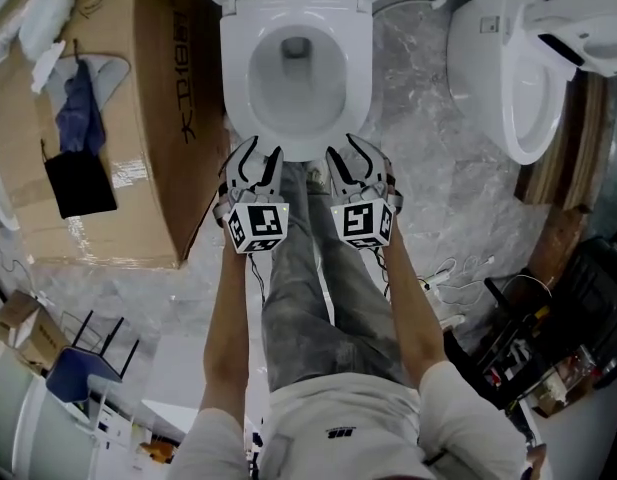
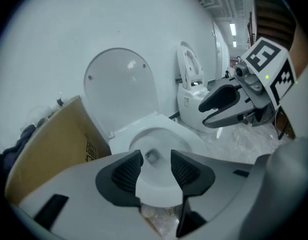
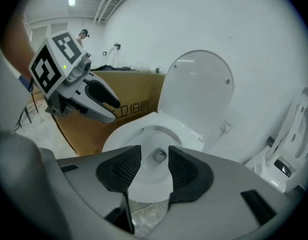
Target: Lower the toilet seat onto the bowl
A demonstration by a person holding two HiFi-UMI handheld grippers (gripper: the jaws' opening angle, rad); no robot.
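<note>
**Status: seat appears down, lid upright**

I read the toilet seat (image 1: 235, 73) as lying flat on the bowl (image 1: 308, 93), so the lowering looks complete. Only the solid lid (image 2: 121, 91) stands upright against the wall. The left gripper (image 2: 156, 160) and right gripper (image 3: 154, 156) hang side by side just before the bowl's front rim. Both sets of fingers stand partly apart with a narrow gap, empty and touching nothing.
</note>
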